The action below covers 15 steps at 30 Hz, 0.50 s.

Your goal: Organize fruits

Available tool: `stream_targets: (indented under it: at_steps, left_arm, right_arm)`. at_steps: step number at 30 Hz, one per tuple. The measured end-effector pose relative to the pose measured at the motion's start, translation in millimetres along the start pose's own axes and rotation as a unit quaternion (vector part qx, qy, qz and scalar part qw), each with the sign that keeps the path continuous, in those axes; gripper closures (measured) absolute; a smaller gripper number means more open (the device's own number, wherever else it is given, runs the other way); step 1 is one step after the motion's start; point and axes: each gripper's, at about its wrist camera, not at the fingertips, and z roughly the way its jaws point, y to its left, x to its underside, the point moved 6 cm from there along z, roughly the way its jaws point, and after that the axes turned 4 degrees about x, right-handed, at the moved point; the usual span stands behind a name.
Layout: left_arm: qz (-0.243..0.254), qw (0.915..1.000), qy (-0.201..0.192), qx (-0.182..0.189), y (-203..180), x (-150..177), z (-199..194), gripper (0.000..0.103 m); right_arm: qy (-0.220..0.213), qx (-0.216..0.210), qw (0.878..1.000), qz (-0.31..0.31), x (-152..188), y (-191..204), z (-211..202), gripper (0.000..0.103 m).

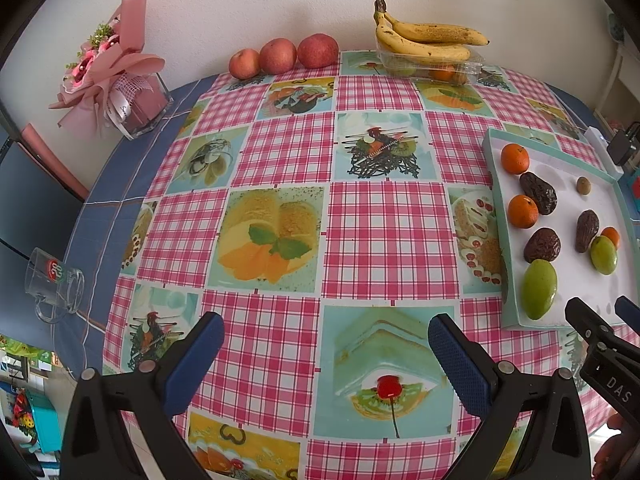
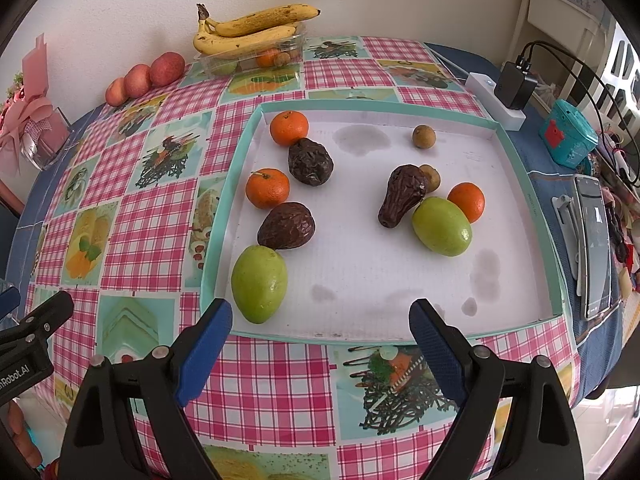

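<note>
Mixed fruit lies scattered, unsorted, in shallow teal-rimmed white tray [image 2: 224, 216]; both hand-held grippers, left [image 1: 326, 344] & right [image 2: 320, 330], gape empty.

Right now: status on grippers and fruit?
Left gripper open, right gripper open, both empty. Mixed fruit loose in the teal tray; bananas on the clear box behind. Nothing blocking.

"DAS" on right gripper [image 1: 600, 344]; "nRobot.AI" on left gripper [image 2: 24, 340]
</note>
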Motion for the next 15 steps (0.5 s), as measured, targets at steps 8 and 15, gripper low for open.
stream_targets:
  at_steps: [8,15]
  left_arm:
    - [0.000,1.0000,0.000,0.000,-0.1,0.2,-0.5,0.000]
    - [-0.001,1.0000,0.000,0.000,0.0,0.1,-0.6,0.000]
  right_arm:
    - [0.000,0.000,1.000,0.000,0.0,0.1,-0.1,0.012]
    - [0.000,0.001,1.000,0.000,-0.1,1.7,-0.7,0.012]
